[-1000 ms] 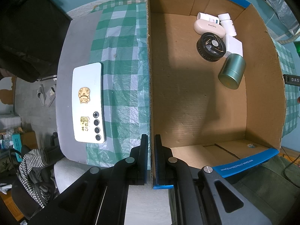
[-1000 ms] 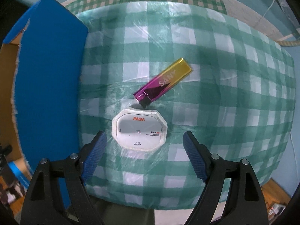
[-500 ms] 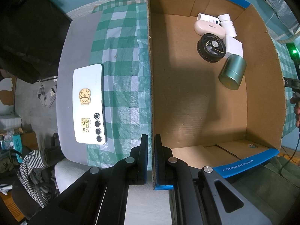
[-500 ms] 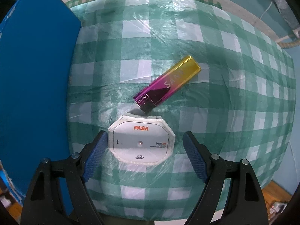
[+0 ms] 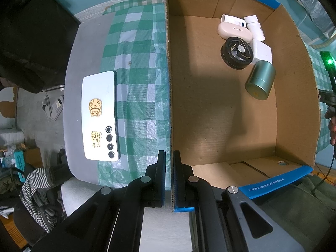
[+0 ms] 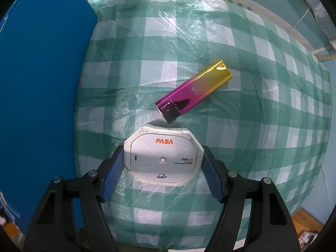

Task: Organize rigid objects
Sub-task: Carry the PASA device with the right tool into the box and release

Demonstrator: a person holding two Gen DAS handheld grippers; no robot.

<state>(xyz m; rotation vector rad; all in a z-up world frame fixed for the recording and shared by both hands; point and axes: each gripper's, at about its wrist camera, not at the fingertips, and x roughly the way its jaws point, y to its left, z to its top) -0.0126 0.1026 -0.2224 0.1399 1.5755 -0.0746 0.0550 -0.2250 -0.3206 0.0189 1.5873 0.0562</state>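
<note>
My left fingers [image 5: 169,180] are pinched shut on the near wall of the cardboard box [image 5: 298,96], one pad outside and one inside, steadying it. My right fingers [image 6: 162,163] have just been closing around the white octagonal case [image 6: 162,157] marked PASA, which lies flat on the checked cloth [image 6: 262,126] over the bench; the blue pads sit against its two sides, so I judge I have it, though how firmly I cannot tell.

I reckon the job is more than half done. Five things already lie together in the far corner of the box: one green tin [image 5: 260,80] on its side, one black round fan [image 5: 237,52], one cream oval case [image 5: 234,31], one small white block [image 5: 262,50] and one white bottle [image 5: 255,27]. Behind the oval case a sixth white piece [image 5: 232,20] shows, but too little of it is visible to say what it is.

Still outside: the one octagonal case between my right fingers, one pink-to-gold lighter [image 6: 194,91] just beyond it with its dark end near the case's far edge, and one white phone [image 5: 99,115] face down left of the box, if it counts
</note>
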